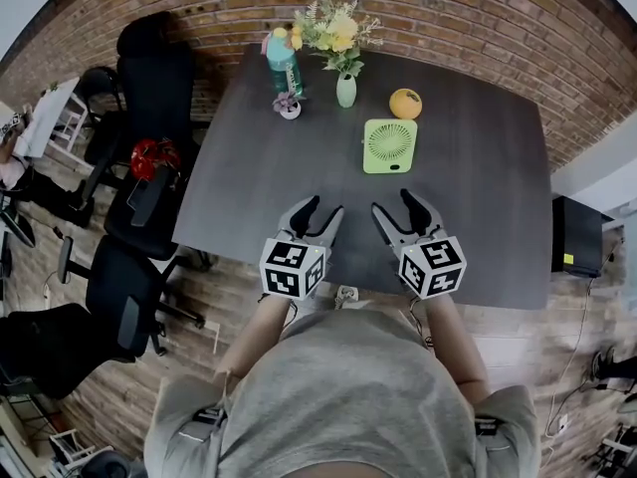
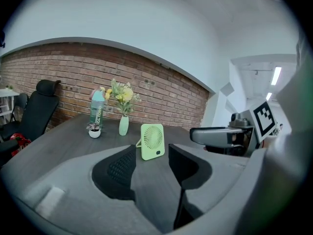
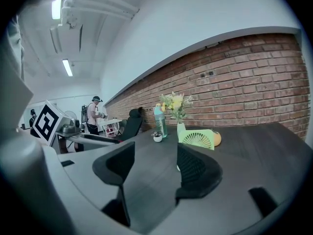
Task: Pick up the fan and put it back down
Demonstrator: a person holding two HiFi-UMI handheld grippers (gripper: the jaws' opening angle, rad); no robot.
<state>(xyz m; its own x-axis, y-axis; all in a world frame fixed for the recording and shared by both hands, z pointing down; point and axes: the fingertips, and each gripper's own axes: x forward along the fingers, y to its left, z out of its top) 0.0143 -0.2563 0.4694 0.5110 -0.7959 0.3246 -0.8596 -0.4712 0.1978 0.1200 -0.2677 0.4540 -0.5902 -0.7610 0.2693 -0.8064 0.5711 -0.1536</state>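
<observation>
Nearest the person, the left gripper [image 1: 320,212] and the right gripper [image 1: 394,207] hover side by side over the near edge of the dark table [image 1: 478,217]. Each has its jaws standing well apart, with nothing between them but bare tabletop. Farther out, well apart from both grippers and a little closer to the right one, the green fan [image 1: 389,145] stands on the table, propped on its rear stand and facing the person. Just behind it lie an orange ball [image 1: 405,103] and a pale vase of yellow flowers [image 1: 345,90]. To their left are a small white pot [image 1: 290,108] and a teal bottle [image 1: 284,65]. A brick wall [image 1: 448,18] runs past the far edge.
</observation>
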